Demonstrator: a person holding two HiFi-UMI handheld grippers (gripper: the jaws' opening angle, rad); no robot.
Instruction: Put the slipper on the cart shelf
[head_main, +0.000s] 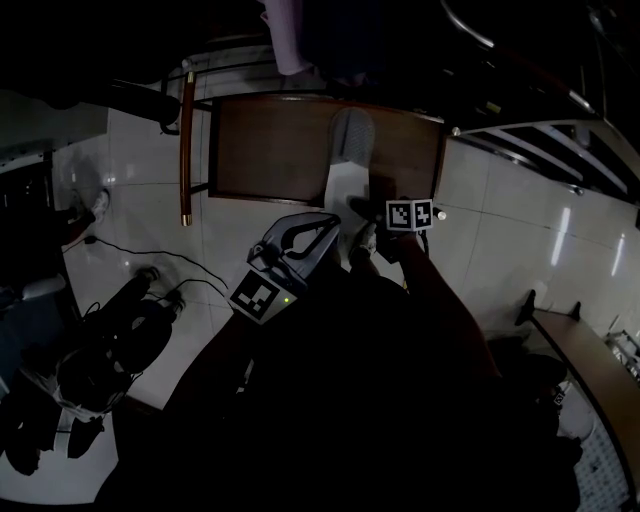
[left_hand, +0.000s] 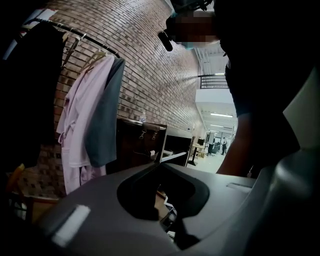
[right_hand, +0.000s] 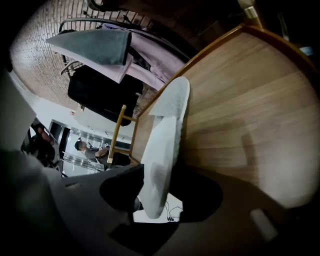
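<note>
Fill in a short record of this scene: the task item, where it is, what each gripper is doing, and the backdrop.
item: slipper, pale
place: over the wooden cart shelf; whether it rests on the wood is unclear
right gripper: jaws closed on the slipper's near end
left gripper: jaws together, nothing between them, just off the shelf's near edge
backdrop: garments hanging in front of a brick wall
</note>
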